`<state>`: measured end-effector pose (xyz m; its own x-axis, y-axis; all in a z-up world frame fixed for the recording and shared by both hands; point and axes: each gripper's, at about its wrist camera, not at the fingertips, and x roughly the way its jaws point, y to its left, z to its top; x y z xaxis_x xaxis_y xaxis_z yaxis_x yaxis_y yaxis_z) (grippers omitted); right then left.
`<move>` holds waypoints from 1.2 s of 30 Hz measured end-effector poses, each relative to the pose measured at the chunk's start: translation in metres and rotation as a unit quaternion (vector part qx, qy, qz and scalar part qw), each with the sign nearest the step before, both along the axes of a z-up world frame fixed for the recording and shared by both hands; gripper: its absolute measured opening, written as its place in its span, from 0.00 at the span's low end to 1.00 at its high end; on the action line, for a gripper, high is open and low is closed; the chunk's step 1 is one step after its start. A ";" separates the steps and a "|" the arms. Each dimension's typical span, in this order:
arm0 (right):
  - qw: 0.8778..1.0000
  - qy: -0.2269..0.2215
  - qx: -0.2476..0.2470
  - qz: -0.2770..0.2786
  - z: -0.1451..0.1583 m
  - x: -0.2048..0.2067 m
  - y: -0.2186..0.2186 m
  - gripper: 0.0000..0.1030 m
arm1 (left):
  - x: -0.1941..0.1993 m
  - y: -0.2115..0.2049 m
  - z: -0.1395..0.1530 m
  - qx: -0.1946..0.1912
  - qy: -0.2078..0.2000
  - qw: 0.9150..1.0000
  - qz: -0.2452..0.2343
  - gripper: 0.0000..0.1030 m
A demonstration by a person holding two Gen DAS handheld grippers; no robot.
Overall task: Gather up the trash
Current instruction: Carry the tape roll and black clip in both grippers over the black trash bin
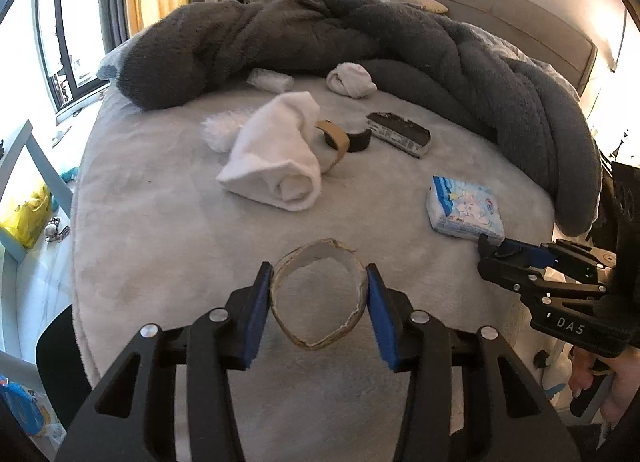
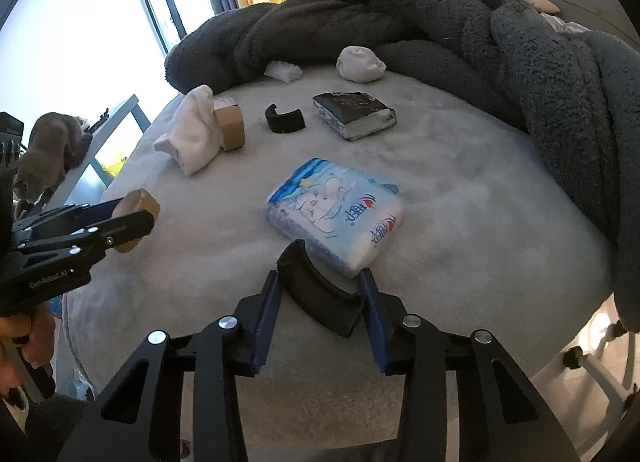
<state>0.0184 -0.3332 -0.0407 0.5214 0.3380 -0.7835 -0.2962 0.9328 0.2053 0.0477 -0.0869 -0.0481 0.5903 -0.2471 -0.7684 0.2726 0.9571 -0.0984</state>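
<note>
Beyond the left gripper's fingers (image 1: 260, 298), the white towel (image 1: 276, 157) hid most of a brown cardboard ring (image 1: 334, 139). Off to the right of those fingers, the tissue pack (image 1: 464, 205) had its near corner covered by the right gripper (image 1: 486, 252). Between the right gripper's fingers (image 2: 370, 298), the curved black piece (image 2: 320, 294) covered the pack's near edge; its print was too small to read.

Daylight floods from the tall window (image 1: 48, 41) at left, blown out white; fisheye bends edges, corners vignette black.
</note>
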 end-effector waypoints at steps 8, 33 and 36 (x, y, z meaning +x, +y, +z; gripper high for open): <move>1.000 -0.015 0.011 0.025 0.021 0.000 0.033 0.37 | -0.004 0.032 0.007 -0.003 -0.007 1.000 0.018 0.47; 0.994 -0.035 0.013 0.104 0.050 0.004 0.167 0.37 | -0.025 0.185 -0.018 0.002 0.028 0.992 0.124 0.47; 0.992 -0.035 0.012 0.119 0.050 0.002 0.188 0.37 | -0.028 0.204 -0.023 0.000 0.035 0.990 0.137 0.47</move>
<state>0.0201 -0.1451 0.0097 0.4777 0.4765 -0.7381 -0.5222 0.8296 0.1976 0.0202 0.1169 -0.0715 0.5807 -0.0857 -0.8096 -0.0043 0.9941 -0.1083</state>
